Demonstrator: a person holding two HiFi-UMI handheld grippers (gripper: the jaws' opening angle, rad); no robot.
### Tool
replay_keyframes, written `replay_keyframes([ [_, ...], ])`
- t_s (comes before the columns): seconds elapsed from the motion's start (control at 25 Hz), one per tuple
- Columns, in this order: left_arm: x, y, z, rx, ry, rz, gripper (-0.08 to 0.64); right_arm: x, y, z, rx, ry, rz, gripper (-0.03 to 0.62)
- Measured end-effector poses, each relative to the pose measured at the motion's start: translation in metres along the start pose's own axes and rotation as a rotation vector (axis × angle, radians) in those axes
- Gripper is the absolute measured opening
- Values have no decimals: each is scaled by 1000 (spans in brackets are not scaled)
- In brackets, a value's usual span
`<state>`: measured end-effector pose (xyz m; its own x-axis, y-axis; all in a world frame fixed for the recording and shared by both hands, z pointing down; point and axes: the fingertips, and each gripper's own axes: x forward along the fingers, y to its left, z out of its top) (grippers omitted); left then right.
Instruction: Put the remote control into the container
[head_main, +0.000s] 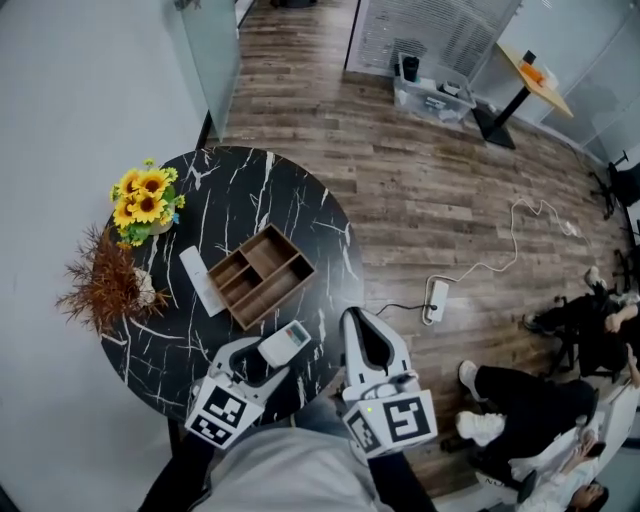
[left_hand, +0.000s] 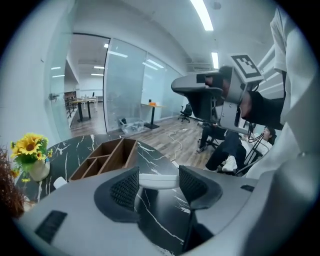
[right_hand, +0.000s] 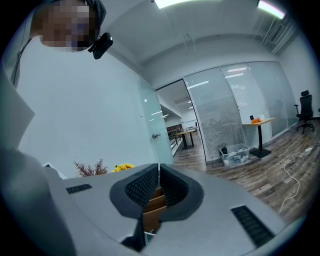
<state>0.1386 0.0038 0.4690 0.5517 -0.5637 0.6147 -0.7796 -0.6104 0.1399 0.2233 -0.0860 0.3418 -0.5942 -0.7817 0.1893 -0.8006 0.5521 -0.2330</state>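
A wooden container (head_main: 265, 272) with several compartments lies on the round black marble table (head_main: 300, 210). My left gripper (head_main: 272, 355) is shut on a white remote control (head_main: 288, 342) and holds it just above the table's near edge, short of the container. In the left gripper view the remote control (left_hand: 150, 180) spans the gap between the pads of the left gripper (left_hand: 159, 183), with the container (left_hand: 102, 157) ahead and to the left. My right gripper (head_main: 365, 345) hovers at the table's near right rim. Its jaws are shut with nothing in them (right_hand: 158, 186).
A second long white remote (head_main: 199, 280) lies just left of the container. A vase of sunflowers (head_main: 147, 200) and a dried brown plant (head_main: 105, 285) stand at the table's left. On the wooden floor lie a power strip (head_main: 434, 300) and cable; a seated person (head_main: 530, 395) is at right.
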Motion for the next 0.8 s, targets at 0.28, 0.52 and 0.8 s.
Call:
replay_keyframes([
  [0.28,-40,11,30,-15,-107,41,255,9,12,-1,2,2,42,6],
  [0.52,-77,25,66,-27,-228,95,255,15,20,-1,2,7,72,6],
  [0.8,-100,46,85,-45,-281,167,255,16,22,-1,-6,10,80,6],
])
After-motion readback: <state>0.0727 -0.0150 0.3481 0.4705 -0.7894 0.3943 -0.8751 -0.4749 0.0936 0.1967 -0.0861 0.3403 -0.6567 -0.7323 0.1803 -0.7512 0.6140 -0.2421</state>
